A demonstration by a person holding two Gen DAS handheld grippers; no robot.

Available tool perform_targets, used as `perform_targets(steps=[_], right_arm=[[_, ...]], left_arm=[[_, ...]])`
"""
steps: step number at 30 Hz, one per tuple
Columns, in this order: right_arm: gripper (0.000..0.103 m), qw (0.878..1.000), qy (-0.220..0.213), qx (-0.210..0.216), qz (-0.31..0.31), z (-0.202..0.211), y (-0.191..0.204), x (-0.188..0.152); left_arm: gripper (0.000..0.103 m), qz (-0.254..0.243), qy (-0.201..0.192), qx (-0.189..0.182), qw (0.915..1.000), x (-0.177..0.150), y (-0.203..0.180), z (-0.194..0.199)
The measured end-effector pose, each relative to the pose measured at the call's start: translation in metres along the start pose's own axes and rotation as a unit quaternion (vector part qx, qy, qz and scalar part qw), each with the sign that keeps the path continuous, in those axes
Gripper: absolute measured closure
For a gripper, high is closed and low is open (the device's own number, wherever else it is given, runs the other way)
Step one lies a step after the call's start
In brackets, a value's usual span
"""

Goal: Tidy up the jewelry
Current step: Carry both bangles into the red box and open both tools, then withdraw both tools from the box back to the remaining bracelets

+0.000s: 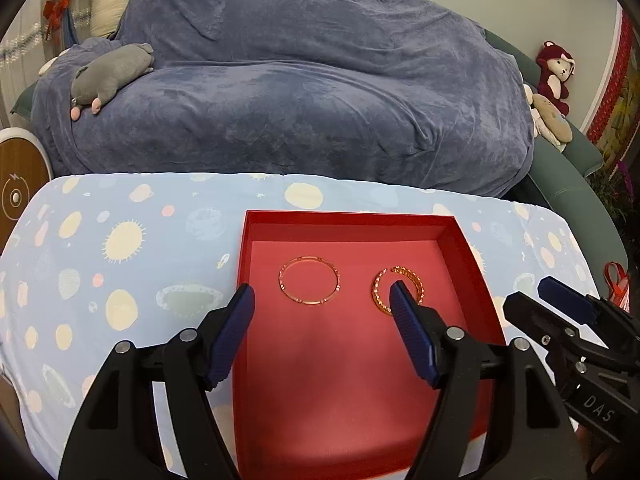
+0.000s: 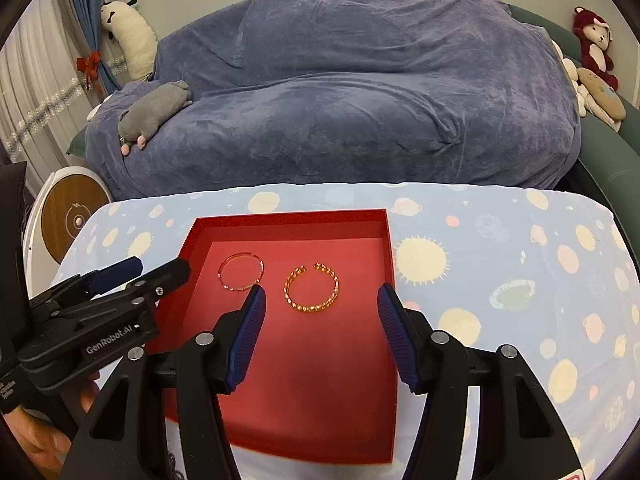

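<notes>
Both grippers, left (image 1: 322, 294) and right (image 2: 322, 294), hang spread and empty above the red tray (image 2: 390, 264). Thin bangle (image 2: 241, 272) lies toward its far-left corner, beaded bangle (image 2: 312, 288) mid-tray, apart, with bare floor along the near edge.

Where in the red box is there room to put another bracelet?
The near half of the red box, below both bracelets, is bare. The far half is fuller: the thin bangle lies beside the beaded bracelet, not touching.
</notes>
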State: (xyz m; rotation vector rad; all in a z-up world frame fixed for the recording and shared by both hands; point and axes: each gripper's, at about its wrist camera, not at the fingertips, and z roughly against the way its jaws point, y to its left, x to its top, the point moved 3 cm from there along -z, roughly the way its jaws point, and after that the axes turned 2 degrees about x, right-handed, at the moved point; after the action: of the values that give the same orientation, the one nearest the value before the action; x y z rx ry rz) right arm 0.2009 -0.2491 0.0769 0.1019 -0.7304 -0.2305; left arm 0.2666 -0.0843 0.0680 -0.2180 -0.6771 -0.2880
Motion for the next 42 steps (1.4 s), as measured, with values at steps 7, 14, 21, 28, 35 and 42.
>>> perform_targets(steps=[7,14,21,28,35,42], right_arm=[[0.046,1.0,0.0,-0.011,-0.002,0.052,-0.006,-0.054],[0.046,0.999,0.029,-0.016,0.001,0.075,-0.001,-0.125],[0.046,0.998,0.062,-0.031,0.008,0.077,0.012,-0.192],[0.047,0.995,0.087,-0.037,-0.004,0.069,0.009,-0.227],[0.047,0.995,0.089,-0.039,-0.005,0.065,0.008,-0.229],[0.047,0.995,0.094,-0.036,-0.008,0.06,0.008,-0.23]], left_arm=[[0.034,-0.008,0.001,0.012,0.9999,-0.055,0.017,0.049],[0.034,0.018,0.025,0.045,0.9985,-0.131,0.049,0.078],[0.034,0.072,0.066,0.077,0.9922,-0.196,0.085,0.08],[0.034,0.081,0.08,0.09,0.9894,-0.22,0.099,0.066],[0.035,0.054,0.071,0.108,0.9901,-0.22,0.091,0.058],[0.055,0.042,0.065,0.105,0.9914,-0.218,0.085,0.06]])
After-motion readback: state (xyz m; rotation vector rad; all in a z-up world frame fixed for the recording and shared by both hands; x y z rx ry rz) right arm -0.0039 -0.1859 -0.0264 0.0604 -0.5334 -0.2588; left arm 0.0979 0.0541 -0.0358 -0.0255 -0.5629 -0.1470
